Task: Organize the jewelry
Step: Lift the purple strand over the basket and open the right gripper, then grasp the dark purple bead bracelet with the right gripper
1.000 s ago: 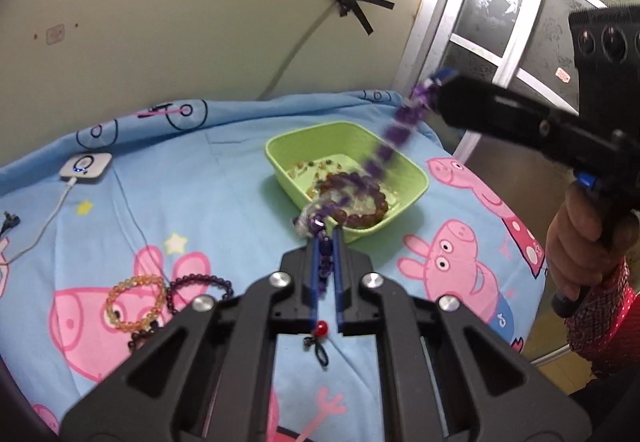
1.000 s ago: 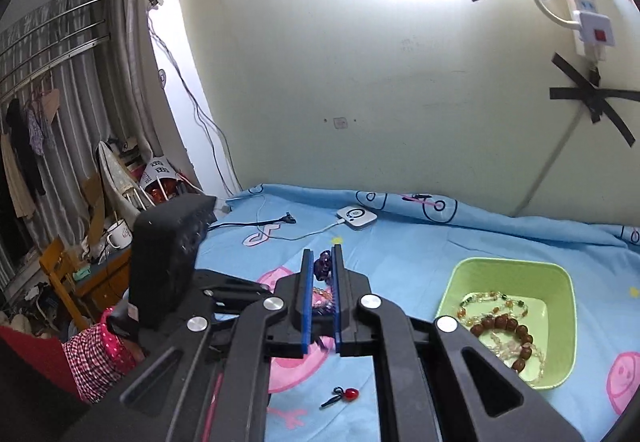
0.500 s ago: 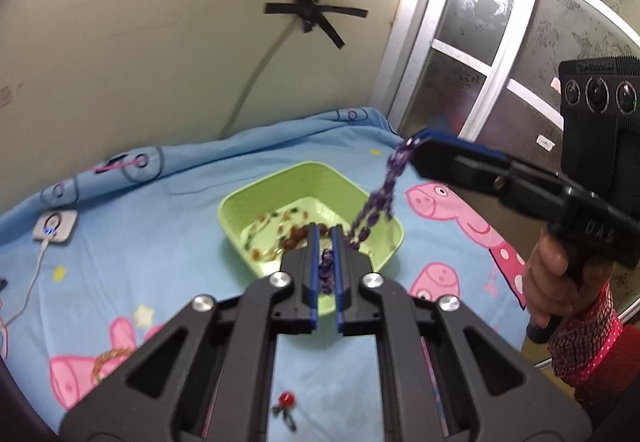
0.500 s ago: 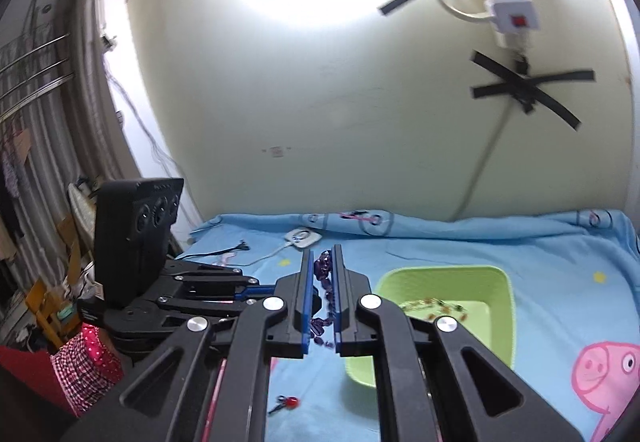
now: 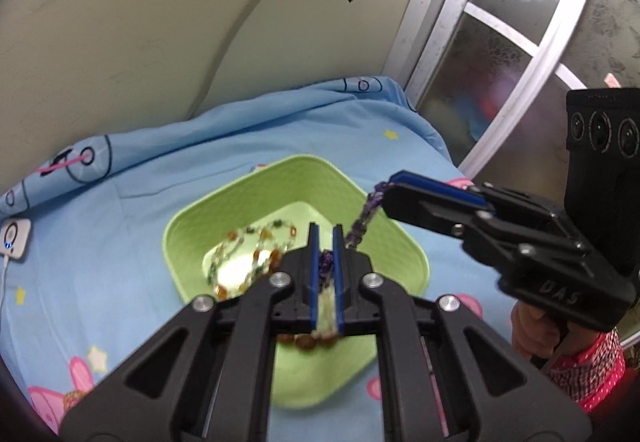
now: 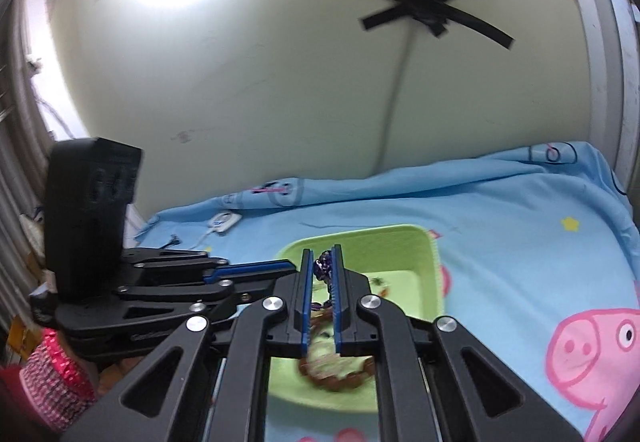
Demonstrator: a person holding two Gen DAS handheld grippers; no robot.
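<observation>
- Broadly, a blue cartoon-print bedsheet [image 5: 120, 242] covers the whole work surface; it runs to a cream wall at the far side and drops off at the right beside a white-framed frosted window [image 5: 520, 53], so the open room lies to the left.
- Near the sheet's right edge sits a square lime-green plastic bowl [image 5: 400, 242], the likely collecting place for the jewelry; clear and amber bead strands [image 5: 256, 242] and a brown bead bracelet [image 5: 308, 341] already lie in it.
- Over the bowl hangs the left gripper [image 5: 324, 242], jaws clamped on one end of a purple bead necklace [image 5: 362, 219]; gripping by the tips lets the strand hang free.
- From the right reaches the right gripper [image 5: 390, 187], held by a hand in a red patterned sleeve, jaws pinched on the strand's other end; in its own view the beads [image 6: 324, 266] show between its tips.
- Held at both ends, the necklace spans the short gap above the bowl's interior, probably to keep it untangled while lowering.
- Judged from this, release is next; the raised bowl walls should contain the beads, but the right rim is close, so the strand could drape over it.
- Far left lies a small white device [image 5: 14, 238] on its cable, well clear.
</observation>
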